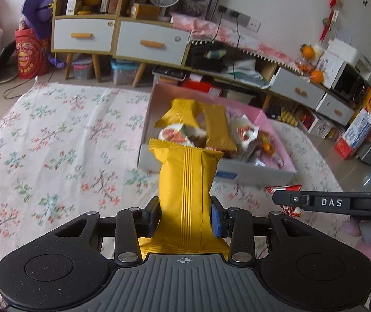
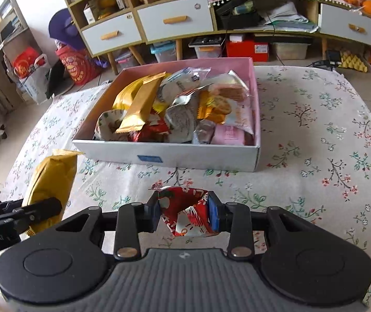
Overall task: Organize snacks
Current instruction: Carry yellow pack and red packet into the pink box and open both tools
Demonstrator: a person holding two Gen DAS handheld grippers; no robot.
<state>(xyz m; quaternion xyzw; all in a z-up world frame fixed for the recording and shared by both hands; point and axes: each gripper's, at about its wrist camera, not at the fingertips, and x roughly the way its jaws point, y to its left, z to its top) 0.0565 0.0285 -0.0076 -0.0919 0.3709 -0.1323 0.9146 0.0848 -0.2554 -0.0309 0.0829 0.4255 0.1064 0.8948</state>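
Looks like they're nearly done tbh. The box (image 2: 169, 156) sits on the floral cloth of the bench (image 2: 315, 135), and it's already piled w/ snacks: gold bars, silver packs, a pink one, red wrappers, all jumbled rather than lined up. Only two pieces are outside it afaict.

The left tool (image 1: 185, 218) is pinching a yellow snack bag (image 1: 185, 182) around its lower half, bag standing upright, held up off the cloth just near of the box's near wall. The right tool (image 2: 186, 214) is clamped on a small red snack packet (image 2: 185, 208), crumpled between the pads, also near of the box & a bit to the right of the yellow one.

Rest of the cloth I can see is bare, so once those two go in, loading's prob finished. Whether "organize" also means tidying the pile inside, can't tell.
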